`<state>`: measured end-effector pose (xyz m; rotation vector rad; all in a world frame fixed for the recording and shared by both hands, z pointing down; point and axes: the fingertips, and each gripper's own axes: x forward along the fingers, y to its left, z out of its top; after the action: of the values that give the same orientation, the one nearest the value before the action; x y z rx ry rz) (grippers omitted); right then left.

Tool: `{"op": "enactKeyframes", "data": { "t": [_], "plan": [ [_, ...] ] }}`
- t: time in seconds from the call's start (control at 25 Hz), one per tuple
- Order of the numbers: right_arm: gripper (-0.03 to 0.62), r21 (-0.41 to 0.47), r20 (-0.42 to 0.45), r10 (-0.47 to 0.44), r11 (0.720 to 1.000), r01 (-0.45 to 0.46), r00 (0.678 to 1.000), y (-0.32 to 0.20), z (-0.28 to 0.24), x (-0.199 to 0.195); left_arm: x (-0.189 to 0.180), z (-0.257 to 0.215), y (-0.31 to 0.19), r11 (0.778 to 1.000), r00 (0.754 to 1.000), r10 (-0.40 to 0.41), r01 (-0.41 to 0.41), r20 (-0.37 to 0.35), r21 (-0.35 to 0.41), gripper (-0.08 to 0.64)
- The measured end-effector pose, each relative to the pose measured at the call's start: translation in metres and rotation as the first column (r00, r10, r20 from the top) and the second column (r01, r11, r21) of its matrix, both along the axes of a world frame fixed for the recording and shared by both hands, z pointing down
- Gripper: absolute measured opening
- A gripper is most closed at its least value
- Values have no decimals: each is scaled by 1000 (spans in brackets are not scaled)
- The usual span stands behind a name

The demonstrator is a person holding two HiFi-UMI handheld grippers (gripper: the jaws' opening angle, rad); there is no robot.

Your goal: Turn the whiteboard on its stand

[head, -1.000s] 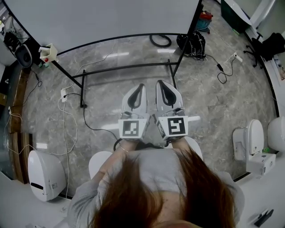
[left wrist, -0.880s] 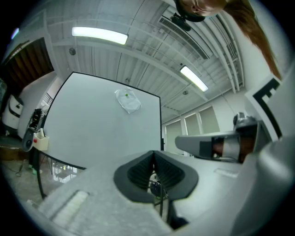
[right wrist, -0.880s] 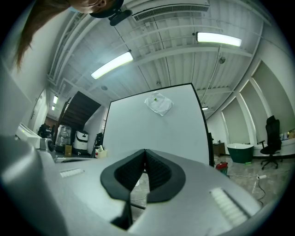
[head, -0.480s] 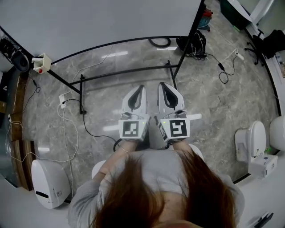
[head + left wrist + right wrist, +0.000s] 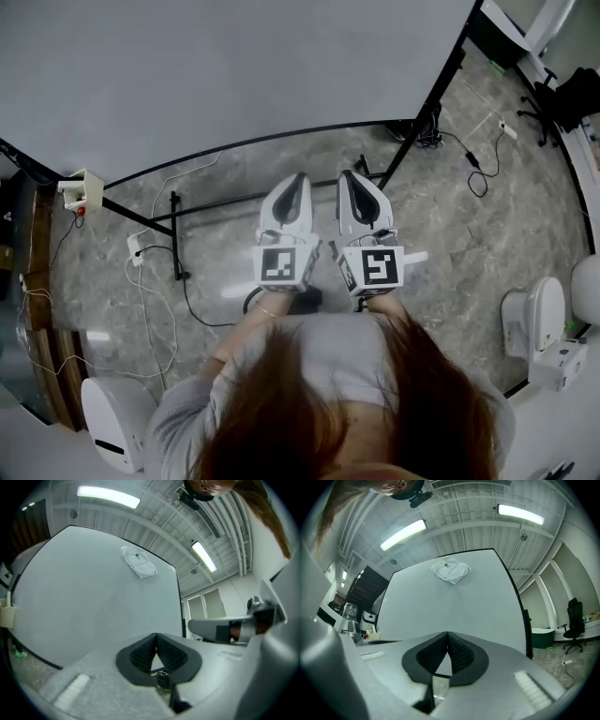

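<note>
The whiteboard is a large pale panel in a black frame that fills the top of the head view, on a black stand whose bars cross the floor below it. A crumpled white cloth clings near its upper edge, and the cloth shows in the right gripper view too. My left gripper and right gripper are side by side in front of me, both pointed at the board and short of its lower edge. Both are shut with nothing between the pads. Neither touches the board.
A small white box hangs at the stand's left end. Cables and a power strip lie on the marble floor at the left. White machines stand at the lower left and at the right. An office chair is at the far right.
The whiteboard now fills far more of the head view and its lower edge is nearer the grippers. Both grippers have moved a little forward, still shut and side by side.
</note>
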<state>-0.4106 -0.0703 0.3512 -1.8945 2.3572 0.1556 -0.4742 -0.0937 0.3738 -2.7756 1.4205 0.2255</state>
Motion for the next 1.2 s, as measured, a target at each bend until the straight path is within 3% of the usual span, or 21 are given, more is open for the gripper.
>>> {"op": "enactKeyframes", "data": {
  "t": [0.24,0.6,0.76,1.0,1.2],
  "plan": [
    [3,18,-2,8,1000,-8,1000,-58,-13,1,0,-4,-58,1000,1000,7,-7,6,2,2],
    [3,5,-25,-5,1000,5,1000,-96,-17,23,31,-4,-91,999,1000,31,-31,-7,-22,2],
    [3,48,-58,-34,998,36,998,-104,-27,38,37,-12,-96,999,998,50,-51,-32,-11,2],
    [3,152,-183,12,988,16,983,-120,-65,113,45,-3,-106,991,992,123,-124,-34,-44,2],
    [3,125,-221,-52,989,81,974,-118,-93,168,71,-3,-101,976,978,209,-210,-16,-50,2]
  ]
}}
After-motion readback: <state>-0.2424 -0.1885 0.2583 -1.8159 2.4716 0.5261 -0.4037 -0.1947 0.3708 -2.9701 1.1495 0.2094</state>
